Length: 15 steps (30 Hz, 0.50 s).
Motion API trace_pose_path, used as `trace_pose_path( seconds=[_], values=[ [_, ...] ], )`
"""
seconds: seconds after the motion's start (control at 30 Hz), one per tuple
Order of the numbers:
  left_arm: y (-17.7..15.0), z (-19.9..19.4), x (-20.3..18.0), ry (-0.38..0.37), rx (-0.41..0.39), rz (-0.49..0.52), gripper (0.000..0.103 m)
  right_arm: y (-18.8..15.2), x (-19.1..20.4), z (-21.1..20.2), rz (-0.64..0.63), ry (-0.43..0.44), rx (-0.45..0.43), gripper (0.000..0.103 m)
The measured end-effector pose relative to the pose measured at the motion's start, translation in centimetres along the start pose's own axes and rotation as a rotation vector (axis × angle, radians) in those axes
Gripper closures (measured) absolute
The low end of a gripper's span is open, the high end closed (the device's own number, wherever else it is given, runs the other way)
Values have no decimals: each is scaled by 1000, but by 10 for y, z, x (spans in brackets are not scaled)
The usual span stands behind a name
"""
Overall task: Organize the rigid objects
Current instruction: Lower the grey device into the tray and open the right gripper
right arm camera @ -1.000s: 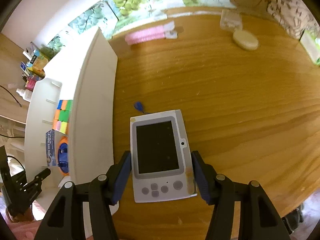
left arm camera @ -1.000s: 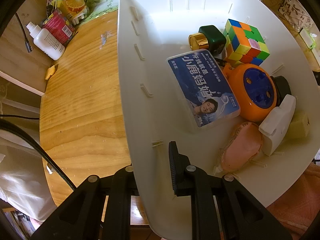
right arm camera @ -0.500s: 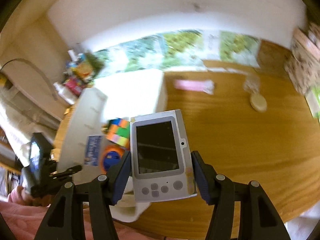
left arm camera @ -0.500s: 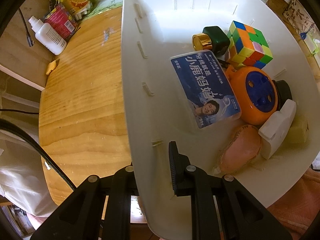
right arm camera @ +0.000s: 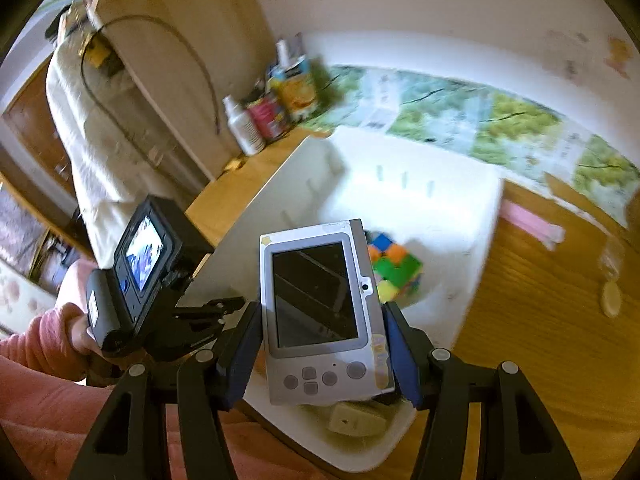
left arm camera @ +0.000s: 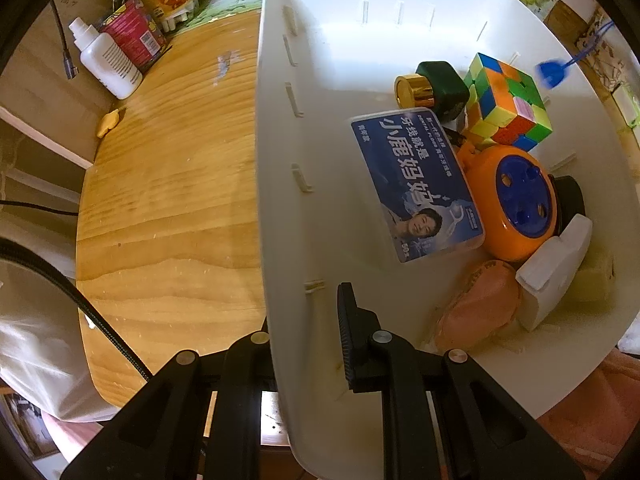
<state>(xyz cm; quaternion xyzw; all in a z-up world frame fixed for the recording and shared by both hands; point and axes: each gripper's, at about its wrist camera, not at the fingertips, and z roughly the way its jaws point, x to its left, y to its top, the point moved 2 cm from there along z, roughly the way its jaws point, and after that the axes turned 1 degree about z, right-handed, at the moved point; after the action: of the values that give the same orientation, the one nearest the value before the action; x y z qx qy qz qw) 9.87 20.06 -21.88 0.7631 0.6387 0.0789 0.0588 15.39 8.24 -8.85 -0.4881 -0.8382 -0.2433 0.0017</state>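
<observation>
Large white Chinese characters, seemingly 小鹿妈妈, are printed upside down on the flat blue-labelled clear plastic box (left arm camera: 416, 184). Smaller lines and "50" are seen there, hardly legible.

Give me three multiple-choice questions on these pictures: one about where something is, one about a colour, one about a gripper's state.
1. Where is the cube?
A. in the white bin
B. on the bare table
C. in the right gripper

2. What colour is the cap of the green bottle?
A. red
B. gold
C. white

3. What is the right gripper doing?
A. standing open and empty
B. clamping the bin wall
C. holding the handheld device

Answers: 1 A, it lies among the bin's items. 2 B, the cap shines gold. 3 C, both pads press the device's sides.
</observation>
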Motion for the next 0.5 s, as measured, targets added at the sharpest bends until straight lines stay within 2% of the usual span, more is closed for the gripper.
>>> trace_pose_path(
  seconds=[0.1,0.23,0.5],
  values=[
    [0,0,0,2,-1,-8,86,-1,3,16,-11,11,34,43],
    [-1,1,1,8,-1,-18,86,0,-1,17,-6,50,6,43],
    [1,1,7,12,1,-50,86,4,-23,-6,-49,-27,-90,43]
  ],
)
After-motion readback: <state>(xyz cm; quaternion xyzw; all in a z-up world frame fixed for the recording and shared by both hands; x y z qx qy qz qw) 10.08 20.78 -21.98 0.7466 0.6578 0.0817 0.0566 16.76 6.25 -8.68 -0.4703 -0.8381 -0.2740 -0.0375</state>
